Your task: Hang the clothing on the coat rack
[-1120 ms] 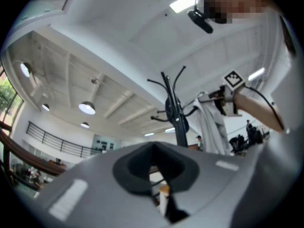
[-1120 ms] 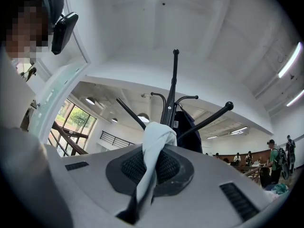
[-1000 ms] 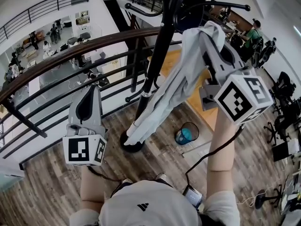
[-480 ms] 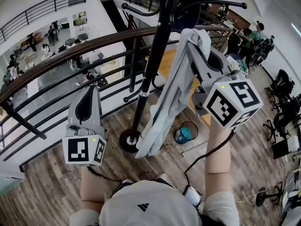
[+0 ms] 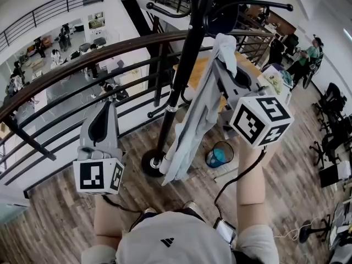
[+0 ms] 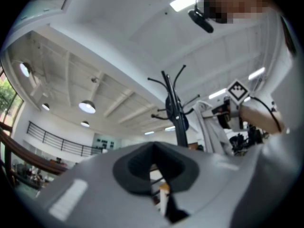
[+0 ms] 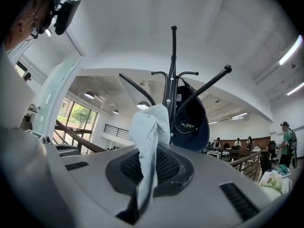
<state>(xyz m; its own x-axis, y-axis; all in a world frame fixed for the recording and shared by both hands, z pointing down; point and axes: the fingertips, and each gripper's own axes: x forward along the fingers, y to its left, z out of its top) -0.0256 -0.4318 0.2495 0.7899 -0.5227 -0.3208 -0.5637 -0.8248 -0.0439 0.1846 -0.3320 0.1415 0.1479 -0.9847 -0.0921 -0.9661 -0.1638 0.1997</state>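
Note:
A light grey garment (image 5: pixel 201 109) hangs in a long fold from my right gripper (image 5: pixel 224 56), which is shut on its top end. The right gripper view shows the cloth (image 7: pixel 149 127) bunched between the jaws. The gripper is raised just right of the black coat rack pole (image 5: pixel 184 65), below its hooks (image 7: pixel 209 84). A dark cap (image 7: pixel 190 122) hangs on the rack. The garment's lower end dangles near the rack's base (image 5: pixel 151 164). My left gripper (image 5: pixel 106 106) is held low at the left, shut and holding nothing, apart from the rack (image 6: pixel 178 127).
A curved wooden-topped railing (image 5: pixel 82 59) runs behind the rack, with a drop to a lower floor beyond. A blue bin (image 5: pixel 219 155) stands on the plank floor right of the base. People (image 5: pixel 308 54) and office chairs (image 5: pixel 330 131) are at the far right.
My right gripper has moved left and closer to the pole, carrying the garment. Its hanging fold has swung in beside the pole. The left gripper has stayed still.

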